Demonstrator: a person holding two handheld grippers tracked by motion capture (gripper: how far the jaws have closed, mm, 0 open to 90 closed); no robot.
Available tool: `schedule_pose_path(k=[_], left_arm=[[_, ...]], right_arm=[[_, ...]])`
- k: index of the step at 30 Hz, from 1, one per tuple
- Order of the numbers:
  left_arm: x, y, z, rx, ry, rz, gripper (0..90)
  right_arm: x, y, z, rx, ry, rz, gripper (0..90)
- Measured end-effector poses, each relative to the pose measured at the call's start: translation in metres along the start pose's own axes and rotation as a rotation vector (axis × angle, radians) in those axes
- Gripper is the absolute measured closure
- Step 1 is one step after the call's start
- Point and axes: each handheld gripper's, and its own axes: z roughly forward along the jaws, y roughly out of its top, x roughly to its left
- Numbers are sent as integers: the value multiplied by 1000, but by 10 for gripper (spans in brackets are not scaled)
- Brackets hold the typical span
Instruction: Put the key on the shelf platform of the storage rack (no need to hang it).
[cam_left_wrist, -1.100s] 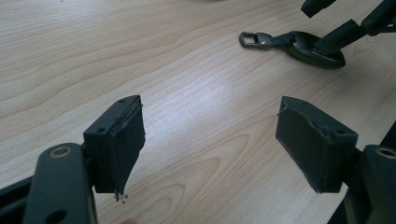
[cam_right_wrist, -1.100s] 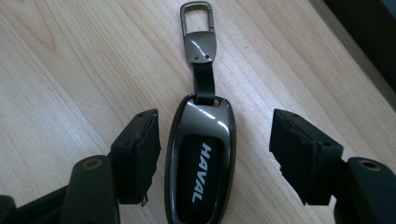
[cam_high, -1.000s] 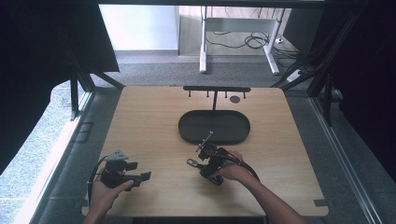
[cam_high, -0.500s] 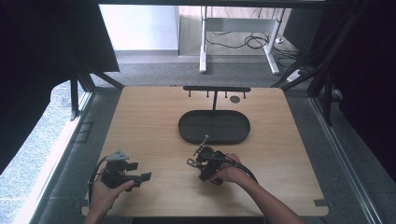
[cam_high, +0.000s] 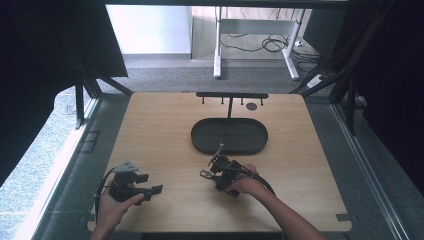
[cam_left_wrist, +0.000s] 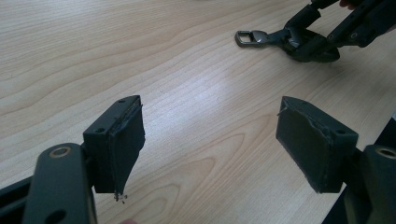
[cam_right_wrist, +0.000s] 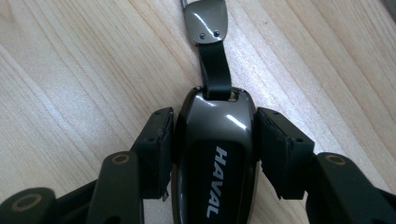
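Gripping car key fob (cam_right_wrist: 213, 158) on table (cam_right_wrist: 70, 70)

Lighting: even daylight from far side of table (cam_high: 150, 130); dark curtains at both sides, corners near black. High view soft, low detail, slight haze. Shadows: faint, short, under tray (cam_high: 229, 136). Gripper views: sharper; glare streak on wood in left gripper view, bright specular spots on glossy key fob (cam_right_wrist: 215, 154). Near jaws slightly out of focus.
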Motion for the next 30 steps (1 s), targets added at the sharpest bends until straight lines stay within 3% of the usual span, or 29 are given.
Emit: schedule_pose_path(k=[7,12,30], left_arm=[[0,0,0,-2,4,-4,239],[0,1,-4,-27,-34,-15,239],[1,1,-5,-26,-23,-13,239]], right_arm=[[-2,-2,-1,5,1,3,496],[-3,-2,-4,3,4,-5,498],[-5,3,-60,-107,12,13,499]])
